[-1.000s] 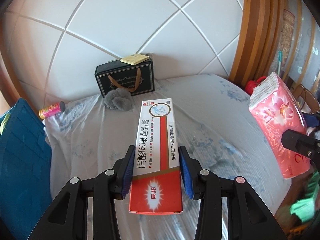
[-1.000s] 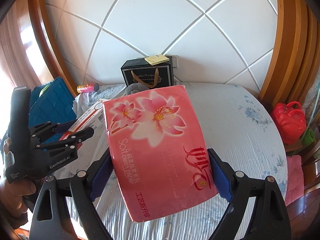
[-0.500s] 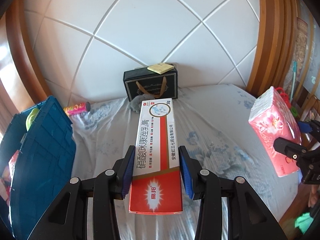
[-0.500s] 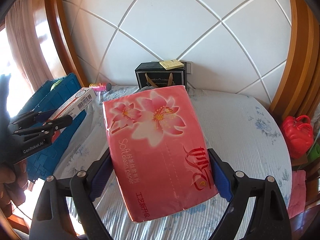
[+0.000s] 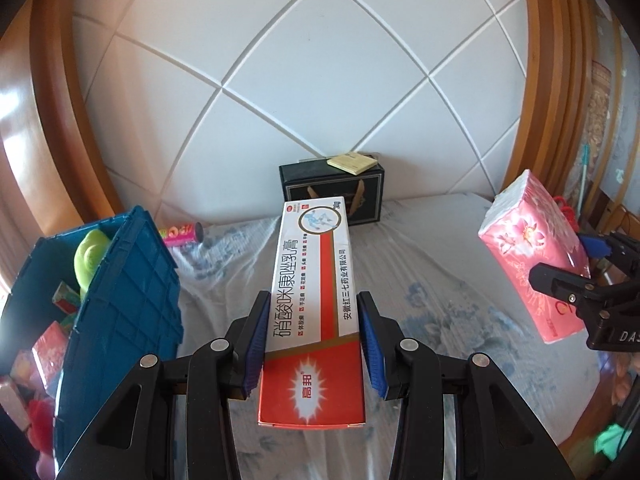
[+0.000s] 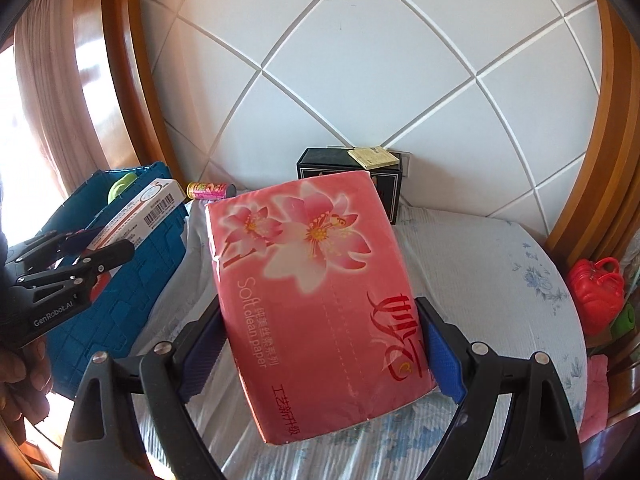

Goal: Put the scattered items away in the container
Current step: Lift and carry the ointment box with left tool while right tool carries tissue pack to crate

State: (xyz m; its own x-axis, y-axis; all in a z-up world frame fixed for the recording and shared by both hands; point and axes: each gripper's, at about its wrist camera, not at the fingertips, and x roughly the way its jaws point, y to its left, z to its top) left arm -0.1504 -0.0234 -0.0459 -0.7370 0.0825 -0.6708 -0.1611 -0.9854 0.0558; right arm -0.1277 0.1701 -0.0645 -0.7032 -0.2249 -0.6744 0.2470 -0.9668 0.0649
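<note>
My left gripper [image 5: 312, 320] is shut on a long white and red medicine box [image 5: 314, 280], held above the bed; the box also shows in the right wrist view [image 6: 136, 212]. My right gripper [image 6: 320, 332] is shut on a pink tissue pack [image 6: 320, 288], also seen at the right of the left wrist view [image 5: 532, 252]. The blue crate [image 5: 128, 308] stands at the left, with a green toy [image 5: 90, 256] and several small packs inside; it also shows in the right wrist view [image 6: 132, 280]. A pink tube [image 5: 180, 234] lies behind the crate.
A black gift box [image 5: 332, 190] with a yellow pad [image 5: 352, 162] on top stands against the white quilted headboard [image 5: 320, 80]. A red bag [image 6: 596, 292] sits off the bed's right edge. The bed sheet [image 5: 440, 280] is pale blue and floral.
Both grippers have risen and drawn back with their loads. The left one has turned left, so the blue crate and its contents have come into view.
</note>
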